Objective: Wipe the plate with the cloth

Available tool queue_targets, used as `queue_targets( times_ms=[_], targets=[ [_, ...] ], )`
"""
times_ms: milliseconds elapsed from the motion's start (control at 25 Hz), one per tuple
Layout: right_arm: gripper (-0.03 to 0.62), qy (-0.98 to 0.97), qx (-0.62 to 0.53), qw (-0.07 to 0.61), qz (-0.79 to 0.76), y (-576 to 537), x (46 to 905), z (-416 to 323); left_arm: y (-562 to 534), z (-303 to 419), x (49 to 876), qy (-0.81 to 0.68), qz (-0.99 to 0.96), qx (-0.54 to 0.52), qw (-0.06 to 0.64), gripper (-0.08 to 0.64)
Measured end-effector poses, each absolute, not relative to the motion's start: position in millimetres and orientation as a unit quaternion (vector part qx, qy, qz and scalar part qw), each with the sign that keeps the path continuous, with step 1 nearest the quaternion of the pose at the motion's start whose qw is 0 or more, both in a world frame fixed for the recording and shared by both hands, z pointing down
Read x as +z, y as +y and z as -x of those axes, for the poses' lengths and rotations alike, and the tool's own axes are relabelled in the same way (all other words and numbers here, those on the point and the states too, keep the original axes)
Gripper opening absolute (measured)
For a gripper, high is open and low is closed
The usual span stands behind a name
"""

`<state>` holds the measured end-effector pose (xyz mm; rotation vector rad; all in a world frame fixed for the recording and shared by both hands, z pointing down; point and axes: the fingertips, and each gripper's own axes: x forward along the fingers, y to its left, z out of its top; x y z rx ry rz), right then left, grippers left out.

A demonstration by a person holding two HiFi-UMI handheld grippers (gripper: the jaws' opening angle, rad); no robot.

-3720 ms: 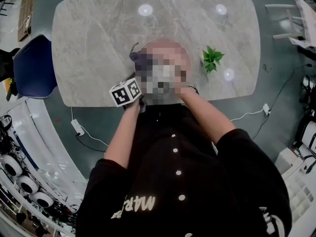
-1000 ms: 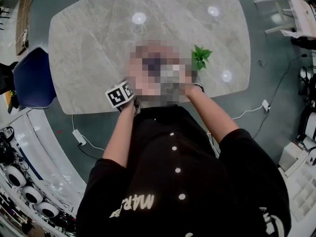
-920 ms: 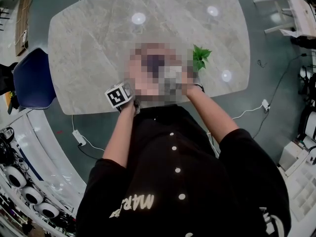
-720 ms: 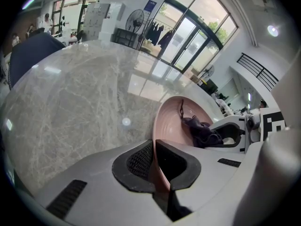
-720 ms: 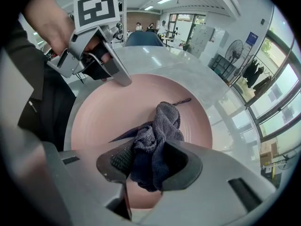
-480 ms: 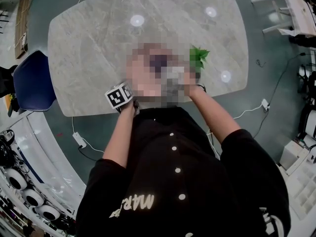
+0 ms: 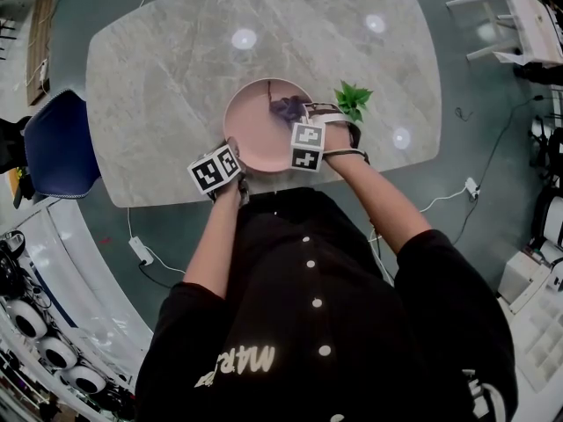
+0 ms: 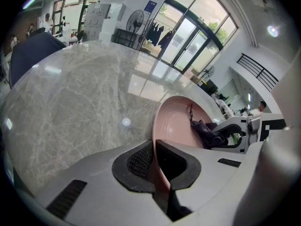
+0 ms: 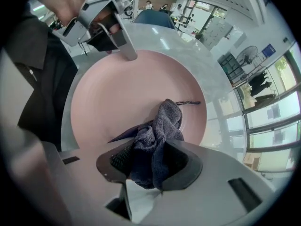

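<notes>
- The left gripper [image 8: 154, 166] has its jaws clamped on the near rim of the pink plate [image 8: 176, 124], likely to stop it sliding on the surface [image 7: 167, 69].
- The right gripper [image 9: 151, 163] points steeply down with its jaws closed on a bunched dark cloth [image 9: 164, 121]. The cloth hangs onto the plate's right part, at the centre of the head view, placed for rubbing.

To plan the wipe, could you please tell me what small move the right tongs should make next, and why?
Probably drag the cloth across the bare middle of the plate toward the left tongs. The right tongs grip the bunched cloth, which rests near the plate's far side; most of the pink surface lies uncovered, and the left tongs clamp the near rim.
</notes>
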<state>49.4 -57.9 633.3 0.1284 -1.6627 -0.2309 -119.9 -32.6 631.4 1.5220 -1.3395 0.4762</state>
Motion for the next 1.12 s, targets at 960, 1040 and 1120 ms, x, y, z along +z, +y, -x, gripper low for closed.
queue_targets(
  times_ms=[960,1040,1120],
  targets=[
    [0.142,-0.838,0.003,0.530,-0.128,-31.9,593.8,6.1,-31.3,119.1,632.2,-0.548,-0.623,0.161,0.534,0.029],
    [0.141,-0.853,0.042,0.504,-0.129,-27.7,590.8,20.5,-31.4,119.4,632.4,-0.547,-0.623,0.159,0.536,0.029],
    [0.141,-0.863,0.077,0.483,-0.125,-22.9,588.9,33.0,-31.5,119.0,632.4,-0.546,-0.624,0.158,0.536,0.029]
  ],
)
